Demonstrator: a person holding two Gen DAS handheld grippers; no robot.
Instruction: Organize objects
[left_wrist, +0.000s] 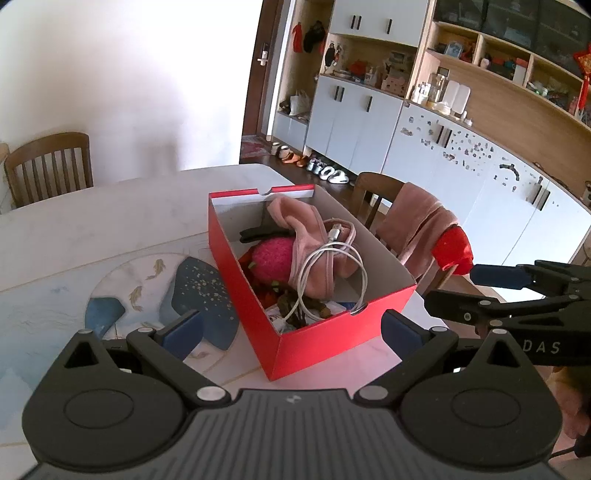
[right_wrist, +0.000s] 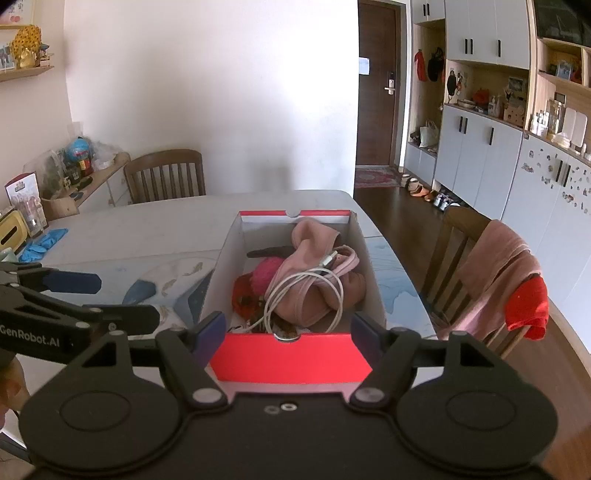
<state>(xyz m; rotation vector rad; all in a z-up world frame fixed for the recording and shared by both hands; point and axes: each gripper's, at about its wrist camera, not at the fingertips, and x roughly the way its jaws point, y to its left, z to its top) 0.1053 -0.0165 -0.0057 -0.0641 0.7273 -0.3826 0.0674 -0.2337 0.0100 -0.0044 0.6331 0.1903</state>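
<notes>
- Left wrist view: left claw (left_wrist: 291, 328) spread, empty, near the red box (left_wrist: 317, 332) on the counter (left_wrist: 92, 229).
- Box holds pink cloth (left_wrist: 317, 236) and coiled white cable (left_wrist: 332, 269).
- Right wrist view: right claw (right_wrist: 288, 330) spread, empty, at the box's near end.

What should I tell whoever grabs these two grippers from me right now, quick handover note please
Left gripper: open, empty, in front of the box's near corner.
Right gripper: open, empty, at the box's near end.
Box: red, no lid on it, on the table. Inside: pink cloth, white cable coiled on top, a pink fuzzy item and small odds underneath.
Done: those things are in the box.
Left: blue gloves lie at the table's far left; whether they belong in the box is unclear. No lid in view.
</notes>
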